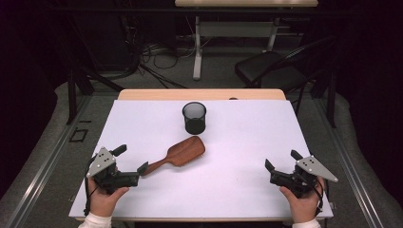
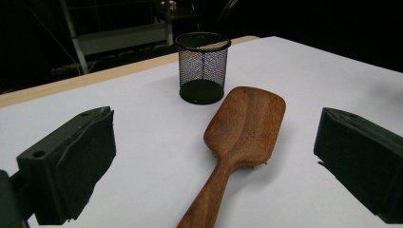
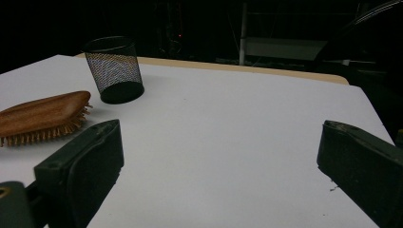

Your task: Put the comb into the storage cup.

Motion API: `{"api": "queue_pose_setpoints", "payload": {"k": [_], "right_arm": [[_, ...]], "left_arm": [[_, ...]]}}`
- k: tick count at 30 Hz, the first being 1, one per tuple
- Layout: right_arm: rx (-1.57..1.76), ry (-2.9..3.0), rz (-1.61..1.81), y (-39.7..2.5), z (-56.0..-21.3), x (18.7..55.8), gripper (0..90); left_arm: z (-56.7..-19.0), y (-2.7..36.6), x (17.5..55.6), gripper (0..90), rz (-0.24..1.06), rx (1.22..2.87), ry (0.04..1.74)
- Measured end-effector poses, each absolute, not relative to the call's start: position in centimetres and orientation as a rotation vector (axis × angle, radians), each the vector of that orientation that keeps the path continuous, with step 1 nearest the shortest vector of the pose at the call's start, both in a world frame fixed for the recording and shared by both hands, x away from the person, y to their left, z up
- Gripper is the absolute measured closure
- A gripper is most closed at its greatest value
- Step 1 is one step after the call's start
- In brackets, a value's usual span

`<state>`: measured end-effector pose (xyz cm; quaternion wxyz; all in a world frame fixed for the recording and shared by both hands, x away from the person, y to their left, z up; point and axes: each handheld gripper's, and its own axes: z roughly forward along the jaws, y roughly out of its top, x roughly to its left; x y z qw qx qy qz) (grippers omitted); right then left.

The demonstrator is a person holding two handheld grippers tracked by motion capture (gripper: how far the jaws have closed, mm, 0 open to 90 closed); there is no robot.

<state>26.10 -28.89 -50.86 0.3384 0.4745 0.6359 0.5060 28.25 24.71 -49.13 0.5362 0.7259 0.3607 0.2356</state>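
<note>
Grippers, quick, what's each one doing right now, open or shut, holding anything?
Left gripper: open, holding nothing; the brown wooden paddle hairbrush has its handle between the jaws, ungripped.
Right gripper: open, holding nothing, over the white table.

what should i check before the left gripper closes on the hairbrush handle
1. Left gripper open: ok, jaws stand wide apart.
2. Wooden hairbrush handle between the jaws: ok in the left gripper view.
3. Hairbrush lying flat, bristles down: ok.
4. Mesh pen cup upright, apart from the brush: ok.
5. Right gripper out of the way: ok, open at the table's right.
6. Jaws low enough to catch the handle: cannot tell.
</note>
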Motion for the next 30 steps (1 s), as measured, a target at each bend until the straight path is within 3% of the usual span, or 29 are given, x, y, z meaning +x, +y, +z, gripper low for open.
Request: {"api": "queue_pose_setpoints", "payload": {"k": [17,30], "right_arm": [[1.28,1.646,1.324,-29.4,-51.4,26.3,2.5],[1.305,1.659,1.315,-29.4,-51.8,26.5,4.1]], "left_arm": [[-48.2,24.8,30.7,0.9,0.38,1.775,0.996],[-45.9,24.7,31.9,3.8,0.368,1.845,0.992]]}}
